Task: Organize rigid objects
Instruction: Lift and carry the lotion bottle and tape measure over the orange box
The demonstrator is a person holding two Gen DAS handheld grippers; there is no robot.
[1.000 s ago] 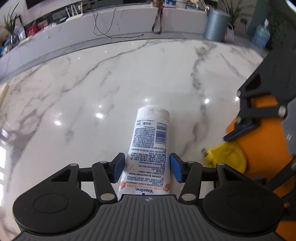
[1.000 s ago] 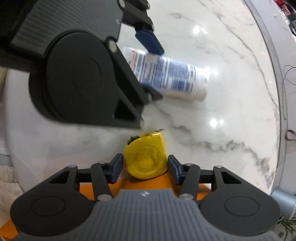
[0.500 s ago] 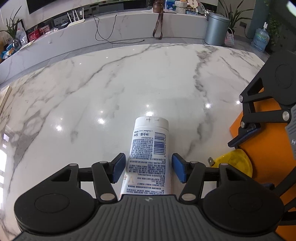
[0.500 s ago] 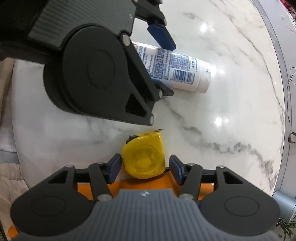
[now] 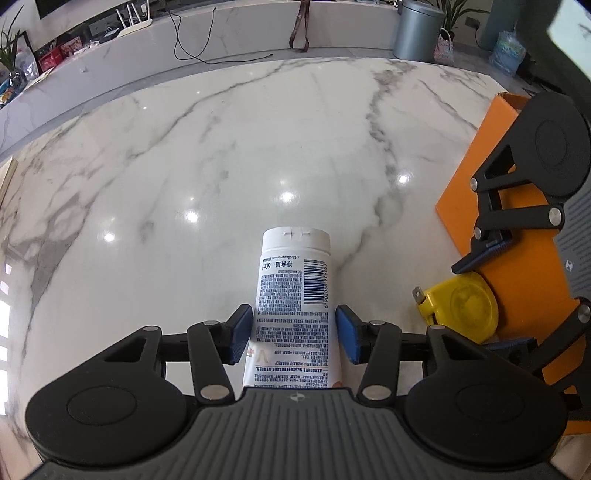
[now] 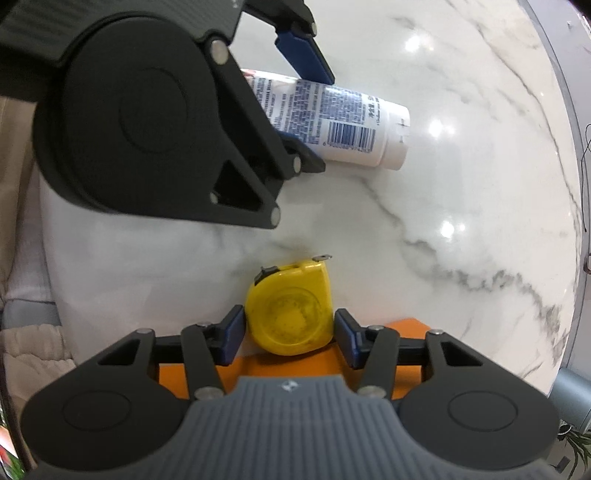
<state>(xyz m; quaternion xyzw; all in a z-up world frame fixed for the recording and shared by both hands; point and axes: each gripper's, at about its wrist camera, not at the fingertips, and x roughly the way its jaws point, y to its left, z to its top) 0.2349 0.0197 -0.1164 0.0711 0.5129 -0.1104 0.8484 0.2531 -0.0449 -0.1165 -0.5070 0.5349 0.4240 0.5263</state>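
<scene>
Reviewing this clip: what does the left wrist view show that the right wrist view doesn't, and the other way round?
Left wrist only: the far counter with a black cable and a grey bin.

Right wrist only: beige fabric off the table edge.

Both: the white lotion tube between the left tongs, the yellow tape measure between the right tongs, the orange box, the marble table.

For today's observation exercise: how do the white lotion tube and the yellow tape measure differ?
The white lotion tube is long, cylindrical and covered in print; the yellow tape measure is squat, rounded and plain. The tube lies wholly on the marble table; the tape measure sits at the orange box. Both lie between open gripper jaws.
</scene>
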